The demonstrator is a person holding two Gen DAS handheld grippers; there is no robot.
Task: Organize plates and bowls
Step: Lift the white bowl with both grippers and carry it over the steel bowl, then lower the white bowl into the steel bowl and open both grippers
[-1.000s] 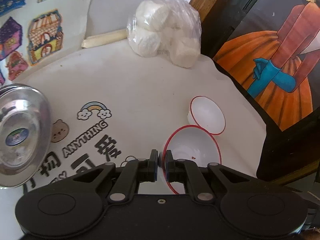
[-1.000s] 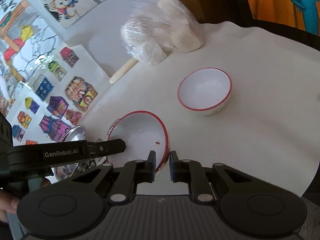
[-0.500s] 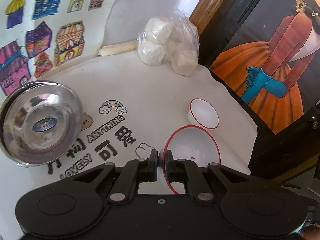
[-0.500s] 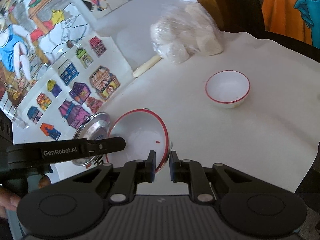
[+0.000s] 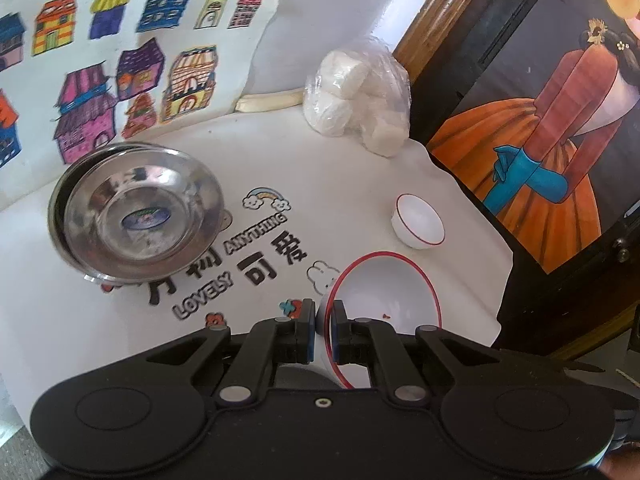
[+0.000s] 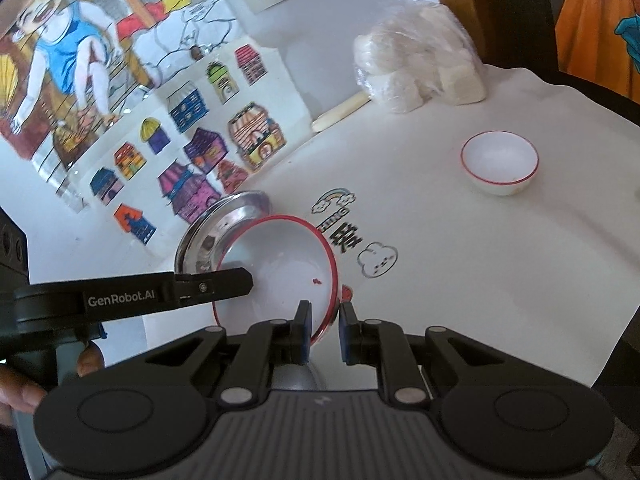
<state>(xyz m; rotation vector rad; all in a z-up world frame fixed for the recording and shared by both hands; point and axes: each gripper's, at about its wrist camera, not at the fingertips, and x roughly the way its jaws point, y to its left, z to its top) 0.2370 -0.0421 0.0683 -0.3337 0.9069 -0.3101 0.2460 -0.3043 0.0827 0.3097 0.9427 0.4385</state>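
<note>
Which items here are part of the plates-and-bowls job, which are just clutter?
Job:
- big red-rimmed bowl, gripped on opposite rims by left gripper and right gripper
- small red-rimmed bowl
- steel bowl

Clutter:
- bag of white buns
- house drawings
- printed tablecloth

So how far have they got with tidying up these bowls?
Nothing looks stacked yet. In hand: the large red-rimmed bowl is pinched at its rim by both the left tongs and the right tongs, held above the table near the steel bowl. Left: the small red-rimmed bowl sits alone on the white cloth, and the bowls remain to be gathered together.
</note>
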